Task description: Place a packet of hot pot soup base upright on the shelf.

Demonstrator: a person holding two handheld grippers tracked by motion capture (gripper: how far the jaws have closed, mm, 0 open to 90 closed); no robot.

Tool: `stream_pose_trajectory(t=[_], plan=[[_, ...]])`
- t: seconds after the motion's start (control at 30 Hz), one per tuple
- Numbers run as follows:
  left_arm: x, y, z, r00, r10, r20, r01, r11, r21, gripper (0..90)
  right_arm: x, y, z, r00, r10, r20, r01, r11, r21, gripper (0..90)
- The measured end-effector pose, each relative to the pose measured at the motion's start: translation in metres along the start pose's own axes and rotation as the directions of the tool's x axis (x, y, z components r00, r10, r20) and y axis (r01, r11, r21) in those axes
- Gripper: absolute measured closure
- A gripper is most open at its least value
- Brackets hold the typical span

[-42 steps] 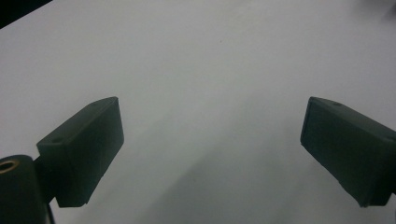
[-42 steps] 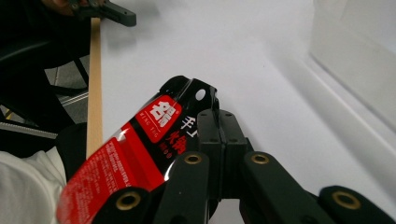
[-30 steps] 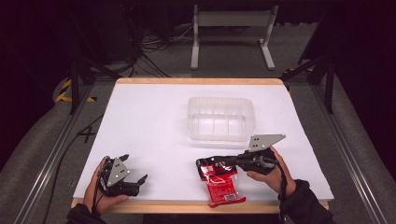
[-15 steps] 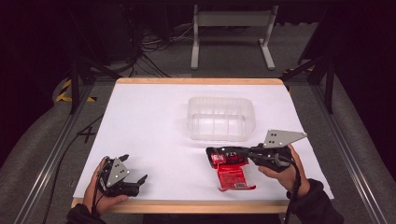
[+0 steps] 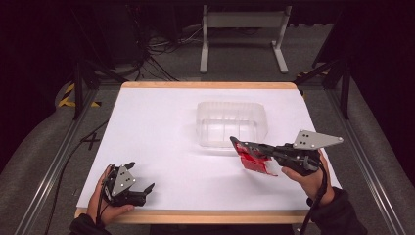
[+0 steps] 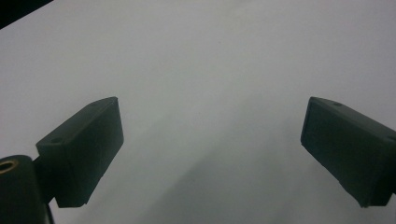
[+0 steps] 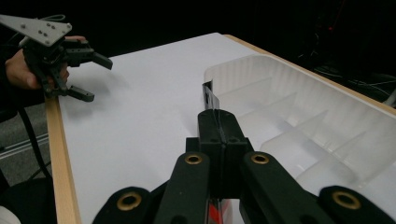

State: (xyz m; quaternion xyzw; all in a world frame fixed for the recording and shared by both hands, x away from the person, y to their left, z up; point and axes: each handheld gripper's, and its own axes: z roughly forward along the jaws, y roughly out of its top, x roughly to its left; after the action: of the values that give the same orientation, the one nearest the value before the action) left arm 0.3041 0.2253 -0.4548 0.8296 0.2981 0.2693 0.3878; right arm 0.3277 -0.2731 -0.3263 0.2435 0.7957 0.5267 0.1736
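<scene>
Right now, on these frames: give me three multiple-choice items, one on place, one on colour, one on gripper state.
1. Where is the clear ribbed plastic tray?
A. middle of the white table
B. on the floor
C. in the left gripper

2. What colour is the flat foil packet?
A. blue
B. red
C. green

3. How is the right gripper?
A. open, empty
B. lying on the table
C. shut on the packet

Key: 1 A, the tray sits mid-table; 2 B, the packet shows red in the high view; 3 C, jaws pinch the packet's edge in the right gripper view.
</scene>
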Motion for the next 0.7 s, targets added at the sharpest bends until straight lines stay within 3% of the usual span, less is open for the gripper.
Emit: stream_pose_trajectory(t=[0.43, 0.57, 0.7], plan=[[0.000, 0.000, 0.000, 1.0000, 0.002, -0.004, -0.002, 1.0000, 0.006, 6.5, -0.007, 0.009, -0.013, 0.9972, 0.038, 0.064, -0.033, 0.997, -0.072, 90.0], [-0.001, 0.000, 0.000, 1.0000, 0.004, -0.005, -0.004, 1.0000, 0.005, 6.5, -0.012, 0.012, -0.009, 0.9916, 0.075, 0.105, -0.065, 0.993, -0.098, 90.0], [0.000, 0.000, 0.000, 1.0000, 0.004, -0.004, -0.004, 1.0000, 0.006, 6.6, -0.019, 0.022, -0.010, 0.9857, 0.072, 0.152, -0.055, 0.992, -0.114, 90.0]])
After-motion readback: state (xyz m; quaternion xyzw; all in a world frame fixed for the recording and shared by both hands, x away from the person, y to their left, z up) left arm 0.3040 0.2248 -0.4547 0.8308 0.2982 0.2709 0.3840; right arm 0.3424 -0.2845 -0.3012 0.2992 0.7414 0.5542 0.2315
